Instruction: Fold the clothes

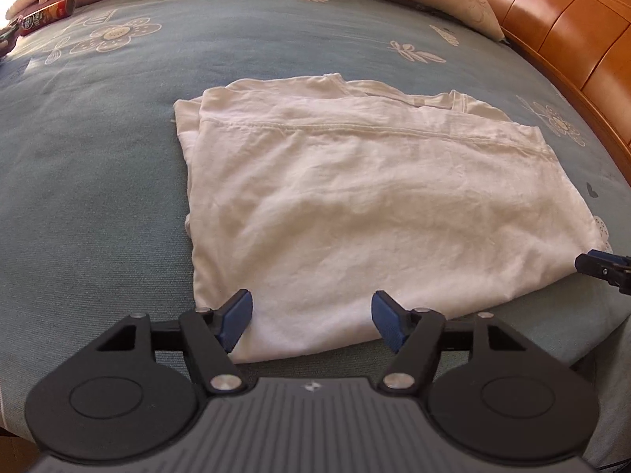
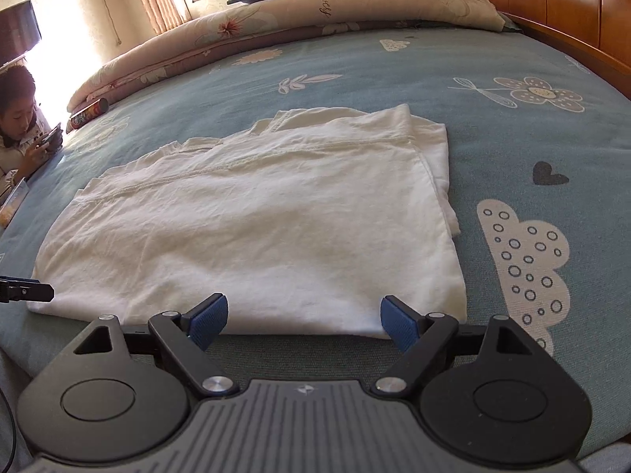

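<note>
- Hovering over the bed (image 1: 98,157), left gripper (image 1: 311,319) fingers spread wide, holding nothing
- right gripper (image 2: 303,321) same, empty
- folded white shirt (image 2: 256,228) lying just past both sets of fingertips

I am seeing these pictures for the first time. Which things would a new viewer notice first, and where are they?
The eye goes first to the white folded garment, lying flat in the middle of the blue flowered bedspread. Next come the left gripper and the right gripper, both open at the garment's near edge and holding nothing. At the far left edge of the bed, a person looks at a phone, beside a snack can.
</note>
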Motion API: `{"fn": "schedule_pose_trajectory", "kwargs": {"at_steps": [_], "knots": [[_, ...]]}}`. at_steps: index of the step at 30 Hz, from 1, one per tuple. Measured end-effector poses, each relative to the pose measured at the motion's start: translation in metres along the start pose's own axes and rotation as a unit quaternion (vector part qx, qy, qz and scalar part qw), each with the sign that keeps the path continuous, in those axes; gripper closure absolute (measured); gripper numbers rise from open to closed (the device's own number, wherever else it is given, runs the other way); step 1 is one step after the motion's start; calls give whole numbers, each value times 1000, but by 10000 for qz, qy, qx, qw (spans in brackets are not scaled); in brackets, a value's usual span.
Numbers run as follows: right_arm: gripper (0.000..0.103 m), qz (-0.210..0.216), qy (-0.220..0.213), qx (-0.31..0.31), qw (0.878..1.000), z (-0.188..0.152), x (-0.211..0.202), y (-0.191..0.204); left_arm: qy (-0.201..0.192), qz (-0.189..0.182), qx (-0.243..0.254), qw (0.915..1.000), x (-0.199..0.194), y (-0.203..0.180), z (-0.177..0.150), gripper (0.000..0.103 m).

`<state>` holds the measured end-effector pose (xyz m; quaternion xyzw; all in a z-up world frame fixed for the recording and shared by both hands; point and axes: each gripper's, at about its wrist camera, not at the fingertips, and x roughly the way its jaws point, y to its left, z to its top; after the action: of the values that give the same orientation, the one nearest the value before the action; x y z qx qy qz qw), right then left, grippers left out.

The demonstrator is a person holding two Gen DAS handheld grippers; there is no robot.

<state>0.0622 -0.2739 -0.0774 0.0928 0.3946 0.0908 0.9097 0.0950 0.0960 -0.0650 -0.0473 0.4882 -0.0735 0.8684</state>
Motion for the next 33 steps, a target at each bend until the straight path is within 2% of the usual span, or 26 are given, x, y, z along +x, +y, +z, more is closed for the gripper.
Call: {"fn": "schedule_pose_trajectory", "kwargs": {"at_steps": [7, 11, 15, 20, 25, 27, 28, 30, 32, 33], "knots": [[13, 97, -480, 108, 9987, 9, -15, -9, -199, -123, 113, 9997, -6, -10, 10, 35], [13, -90, -227, 331, 9992, 6, -1, -20, 29, -118, 118, 9999, 9, -14, 9, 35], [12, -26, -273, 271, 9993, 1, -2, -22, -156, -202, 101, 9996, -1, -9, 16, 34], [12, 58, -397, 152, 9991, 7, -7, -18, -696, -347, -816, 9936, -25, 35, 38, 30], [12, 81, -415, -252, 9988, 12, -8, 2, -845, -839, -1763, 9771, -15, 89, 54, 31], [12, 55, -380, -377, 9986, 13, -7, 10, -761, -1183, -2194, 9654, 0, 111, 60, 31], [12, 23, -362, -447, 9983, 14, -8, 14, -672, -1410, -2448, 9569, 12, 124, 62, 31], [12, -55, -328, -588, 9977, 15, -9, 21, -494, -1623, -2863, 9430, 33, 140, 62, 31], [12, -184, -308, -719, 9968, 17, -10, 27, -514, -1908, -2987, 9337, 44, 149, 62, 30], [12, -237, -305, -787, 9961, 18, -11, 30, -533, -2055, -3033, 9289, 49, 152, 63, 27]]}}
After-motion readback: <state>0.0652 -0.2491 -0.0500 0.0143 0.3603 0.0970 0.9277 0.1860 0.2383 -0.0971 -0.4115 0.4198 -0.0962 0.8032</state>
